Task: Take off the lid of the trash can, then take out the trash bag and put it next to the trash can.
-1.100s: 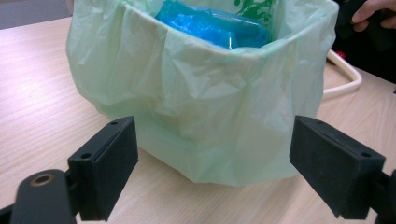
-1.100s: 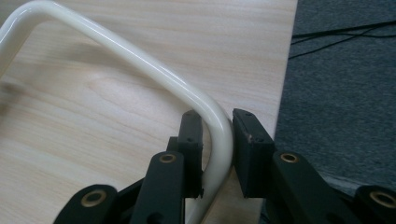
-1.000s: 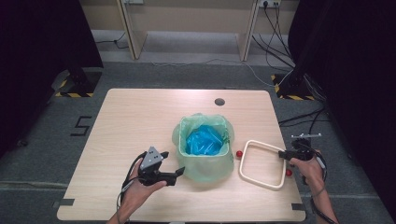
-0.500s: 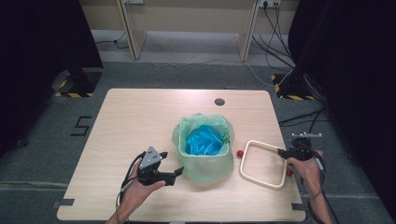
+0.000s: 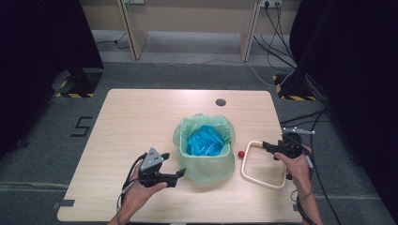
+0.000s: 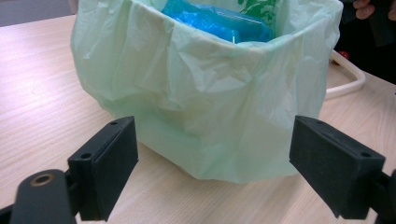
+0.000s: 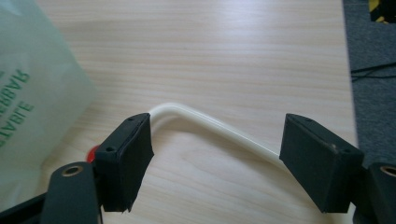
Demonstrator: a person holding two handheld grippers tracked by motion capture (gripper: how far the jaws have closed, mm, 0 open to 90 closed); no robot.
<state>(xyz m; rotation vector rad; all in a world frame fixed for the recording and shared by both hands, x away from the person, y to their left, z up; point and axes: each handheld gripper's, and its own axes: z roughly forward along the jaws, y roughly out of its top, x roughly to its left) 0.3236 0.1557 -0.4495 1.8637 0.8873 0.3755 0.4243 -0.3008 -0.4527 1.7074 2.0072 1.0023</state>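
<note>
A bin lined with a pale green bag (image 5: 204,161) stands mid-table, with a crumpled blue bag (image 5: 205,140) inside it. My left gripper (image 5: 177,175) sits low at the bin's near left side, open and holding nothing. In the left gripper view the green bag (image 6: 205,93) is just beyond the wide-apart jaws of that gripper (image 6: 219,158). A cream square frame (image 5: 263,183) lies flat to the right of the bin, and a small red ball (image 5: 241,153) rests beside it. My right gripper (image 5: 266,146) is open over the frame's far side. In the right gripper view the frame's bar (image 7: 215,126) runs between the jaws.
The wooden table (image 5: 141,117) has a round cable hole (image 5: 220,101) near its far edge. The right hand is close to the table's right edge (image 5: 286,140). Cables (image 5: 324,140) trail on the floor to the right. In the right gripper view the green bag (image 7: 32,93) is at the left.
My right gripper has edged a little to the left over the frame's far corner. The left gripper has hardly moved.
</note>
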